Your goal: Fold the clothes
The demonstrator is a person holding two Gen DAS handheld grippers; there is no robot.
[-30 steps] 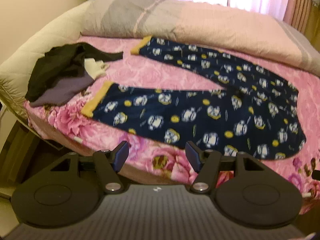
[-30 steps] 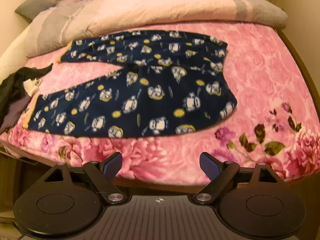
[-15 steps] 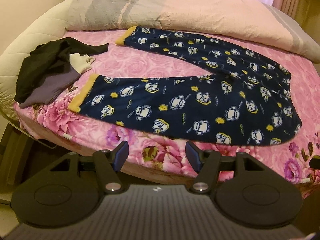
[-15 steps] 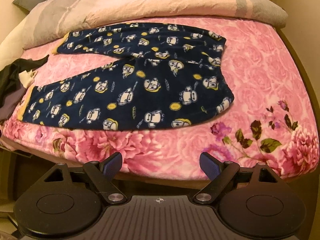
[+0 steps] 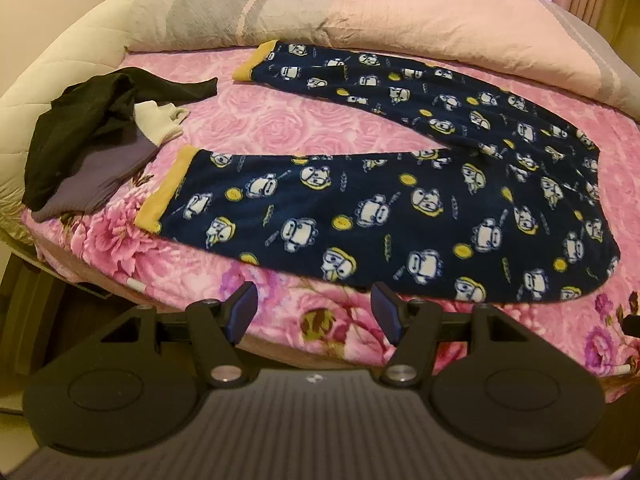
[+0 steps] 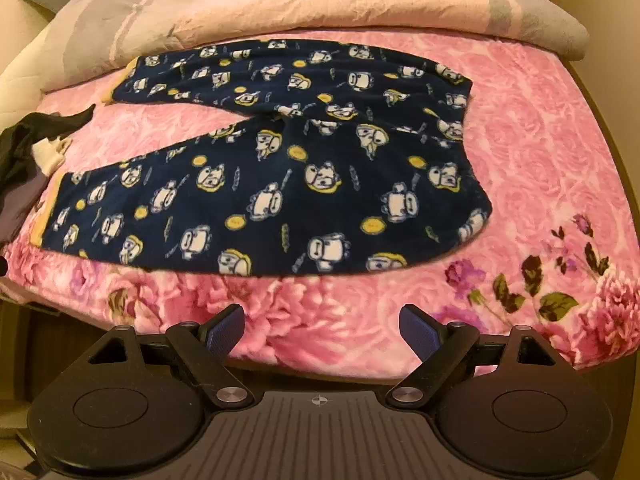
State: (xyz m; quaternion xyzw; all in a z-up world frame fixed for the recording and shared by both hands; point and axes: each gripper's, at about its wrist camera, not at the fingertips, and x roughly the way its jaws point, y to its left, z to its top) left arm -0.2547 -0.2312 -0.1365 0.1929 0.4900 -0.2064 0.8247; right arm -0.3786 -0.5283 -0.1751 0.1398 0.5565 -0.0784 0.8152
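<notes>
While nothing is folded yet, we hover at the bed's (image 5: 280,120) near edge.
Our trousers (image 5: 400,208) lie spread flat on it, legs apart; a dark clothes heap (image 5: 88,140) waits beside them, and our left gripper (image 5: 314,314) and right gripper (image 6: 322,330) hang released, empty.

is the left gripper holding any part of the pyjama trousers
No, the left gripper is open with nothing between its pads, hovering short of the near edge of the pyjama trousers.

One pair of patterned trousers (image 5: 400,200), one heap of dark clothes (image 5: 88,152), one rolled duvet (image 5: 360,12).
</notes>
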